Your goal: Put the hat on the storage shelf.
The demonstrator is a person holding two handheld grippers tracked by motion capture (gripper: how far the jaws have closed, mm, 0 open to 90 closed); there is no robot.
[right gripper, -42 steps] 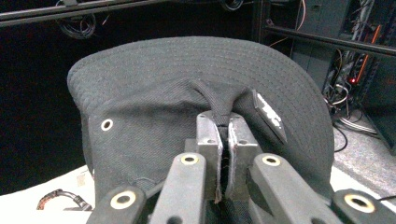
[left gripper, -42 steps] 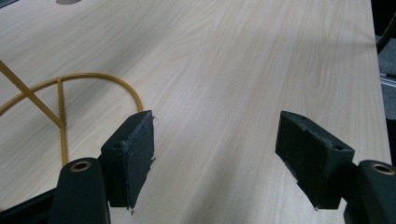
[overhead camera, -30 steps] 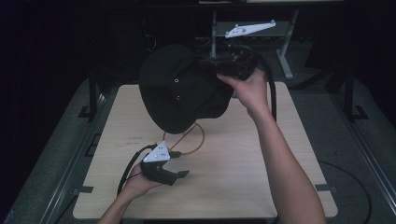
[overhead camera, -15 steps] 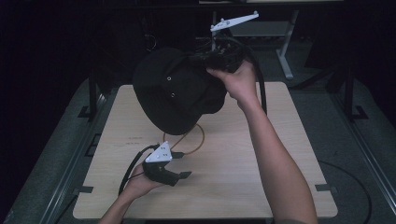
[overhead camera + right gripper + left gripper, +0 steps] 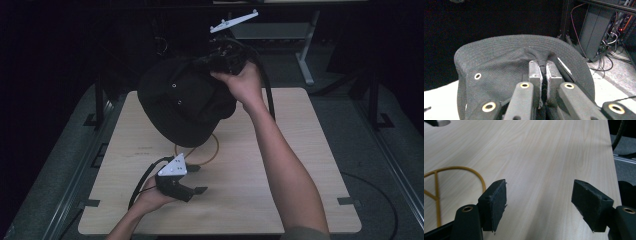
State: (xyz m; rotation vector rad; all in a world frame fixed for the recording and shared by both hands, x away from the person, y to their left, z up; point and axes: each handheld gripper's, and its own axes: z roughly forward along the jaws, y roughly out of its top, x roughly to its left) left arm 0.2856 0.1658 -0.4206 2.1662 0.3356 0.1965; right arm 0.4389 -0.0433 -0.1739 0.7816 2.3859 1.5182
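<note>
Right hand-held gripper (image 5: pixel 543 82) pinching one black hat (image 5: pixel 182 102), left hand-held gripper (image 5: pixel 540 207) spread, one yellow, seemingly wire ring (image 5: pixel 461 170)

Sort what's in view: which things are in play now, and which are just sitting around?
In play: black hat, pinched in the right gripper and lifted off the table; left gripper, fingers open; yellow wire ring on the table.

Lying about: grey stand and cables behind.

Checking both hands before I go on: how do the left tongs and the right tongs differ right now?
The left tongs are open and empty; the right tongs are shut on the black hat. The left tongs sit low over the table; the right tongs are raised at its far side. Both are hand-held.
</note>
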